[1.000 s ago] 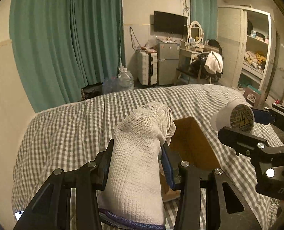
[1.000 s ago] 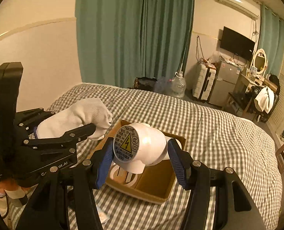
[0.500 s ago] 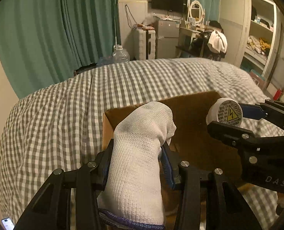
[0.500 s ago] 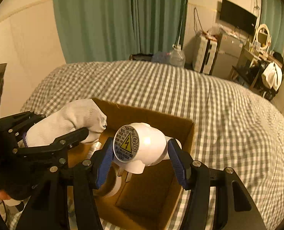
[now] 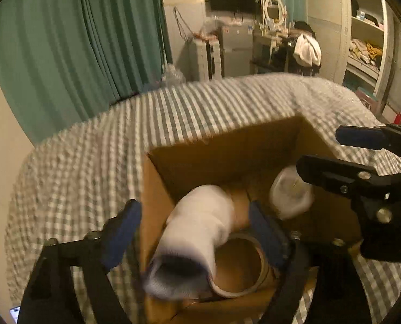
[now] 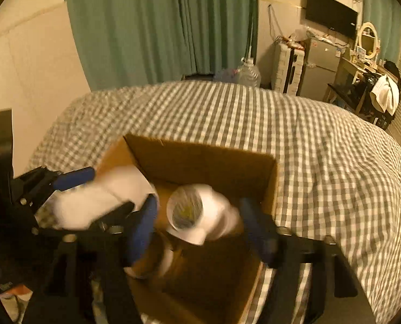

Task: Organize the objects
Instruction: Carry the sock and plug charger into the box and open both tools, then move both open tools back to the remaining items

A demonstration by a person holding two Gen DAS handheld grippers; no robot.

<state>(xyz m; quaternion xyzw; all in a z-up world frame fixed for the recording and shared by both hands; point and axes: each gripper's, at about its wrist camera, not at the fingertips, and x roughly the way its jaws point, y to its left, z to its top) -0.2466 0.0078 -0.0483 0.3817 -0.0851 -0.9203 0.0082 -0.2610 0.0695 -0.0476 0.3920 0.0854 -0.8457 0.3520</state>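
An open cardboard box (image 5: 227,145) sits on the checked bed; it also shows in the right wrist view (image 6: 200,159). My left gripper (image 5: 192,232) is open over the box, and the white sock (image 5: 197,232) is loose between its spread fingers, dropping onto a tape roll (image 5: 241,267) inside. My right gripper (image 6: 200,226) is open too, and the white plug adapter (image 6: 197,216) with a warning label is blurred, falling into the box. The adapter also shows in the left wrist view (image 5: 289,194), beside the right gripper (image 5: 362,156).
The grey checked bedspread (image 6: 308,135) surrounds the box. Green curtains (image 6: 160,27), a water bottle (image 6: 247,74), a white suitcase (image 6: 287,67) and a desk with clothes (image 6: 373,91) stand beyond the bed. A phone (image 5: 15,311) lies at the lower left.
Both grippers moved down over the box and opened. The sock and the plug adapter have been let go and are dropping into the box.
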